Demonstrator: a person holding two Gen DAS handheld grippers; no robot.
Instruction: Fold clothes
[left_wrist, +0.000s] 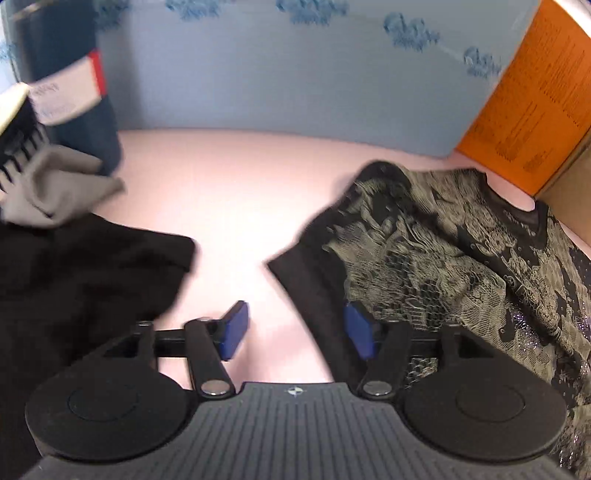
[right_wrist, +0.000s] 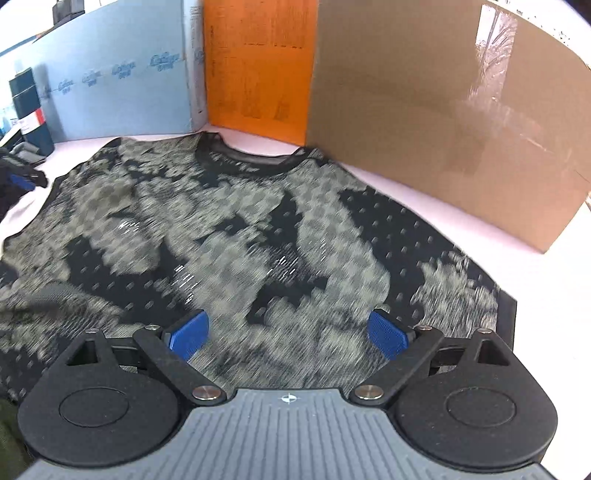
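Note:
A black top with a pale lace-like print (right_wrist: 229, 229) lies spread flat on the pale table, neckline toward the far boxes. In the left wrist view it (left_wrist: 443, 258) lies on the right, its left sleeve folded in. My left gripper (left_wrist: 297, 334) is open and empty, low over the bare table, its right pad at the sleeve's hem. My right gripper (right_wrist: 288, 336) is open and empty, just above the top's lower middle. A black garment (left_wrist: 74, 280) lies at the left.
A grey cloth (left_wrist: 55, 188) and a dark blue container (left_wrist: 74, 74) stand at the far left. A light blue board (left_wrist: 288, 81), an orange box (right_wrist: 258, 66) and a brown cardboard box (right_wrist: 461, 118) wall the back and right of the table (left_wrist: 229, 206).

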